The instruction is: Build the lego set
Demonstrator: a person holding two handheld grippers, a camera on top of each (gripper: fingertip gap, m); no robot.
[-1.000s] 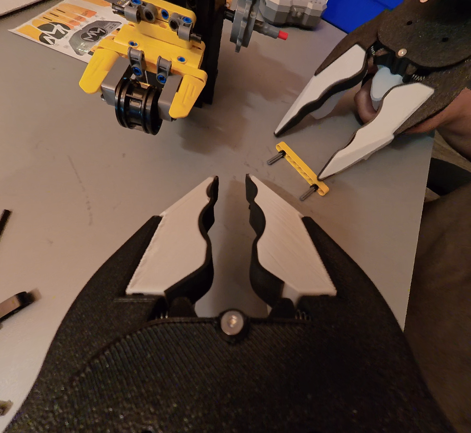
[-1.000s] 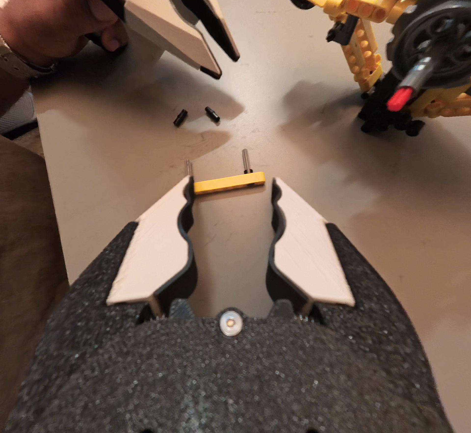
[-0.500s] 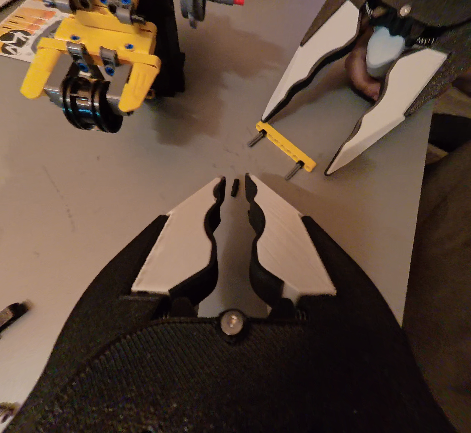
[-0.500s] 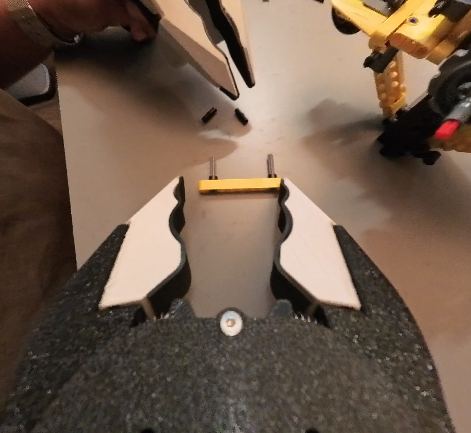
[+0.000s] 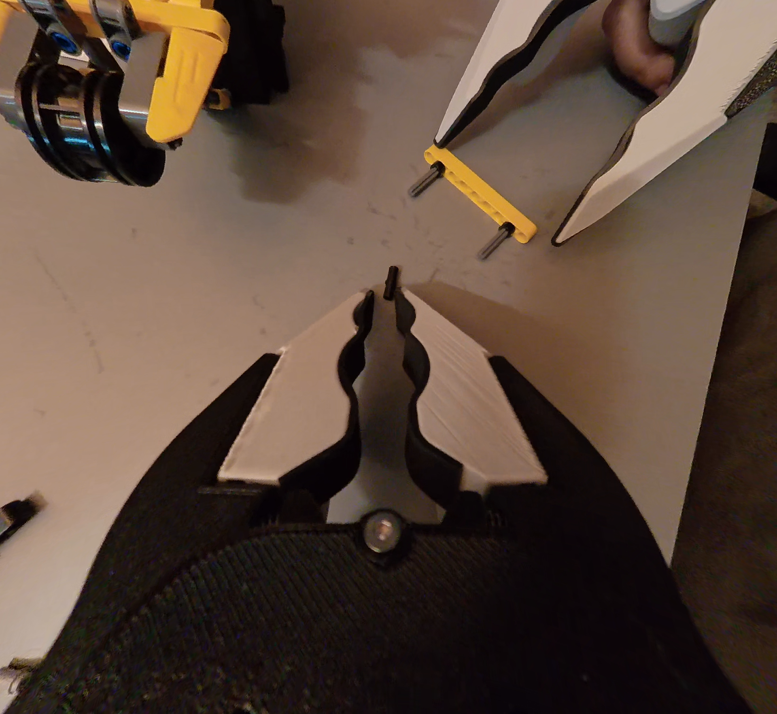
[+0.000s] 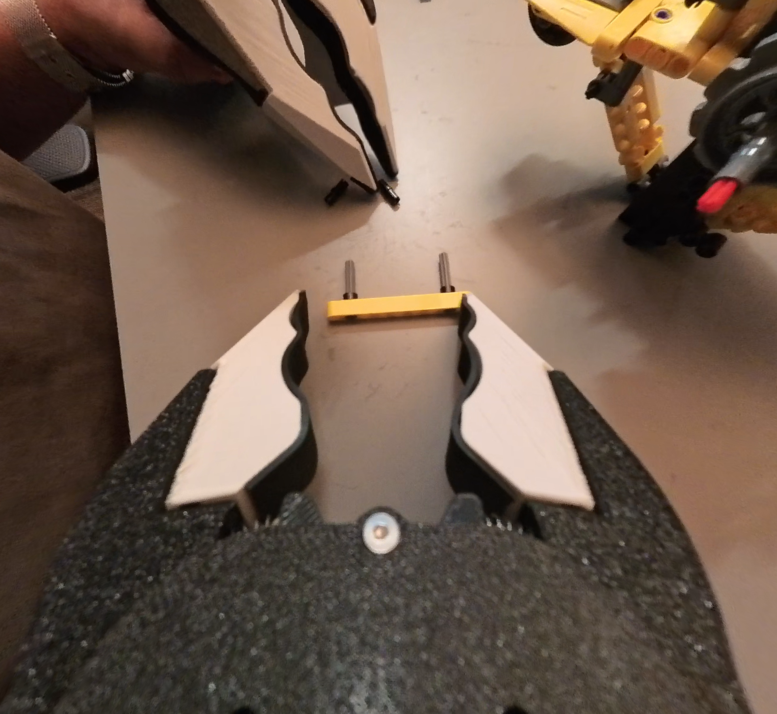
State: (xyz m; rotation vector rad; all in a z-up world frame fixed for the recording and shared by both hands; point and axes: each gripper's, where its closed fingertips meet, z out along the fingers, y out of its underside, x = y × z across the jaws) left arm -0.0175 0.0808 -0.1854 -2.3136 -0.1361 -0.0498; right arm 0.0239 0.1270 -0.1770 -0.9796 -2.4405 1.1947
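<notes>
Your left gripper [image 5: 383,293] has its jaws nearly together, tips low over the table [image 5: 168,315], with a small black pin [image 5: 391,282] at the gap. The pin's long axis runs forward, away from you; whether the tips actually touch it, you cannot tell. A second pin [image 6: 336,192] lies just beside that gripper's tips in the right wrist view.

To the right lies the beam [image 5: 480,194]: yellow, slim, holed along its length, with two grey pegs [image 5: 421,181] pointing toward the middle of the table. It lies flat, crosswise to your right gripper [image 6: 383,302], whose jaws are spread wide. One tip touches one end of the beam; the other stands just off the other end.

The table edge runs close behind both grippers. The yellow model [image 5: 126,21] stands well apart, with bare table between.
</notes>
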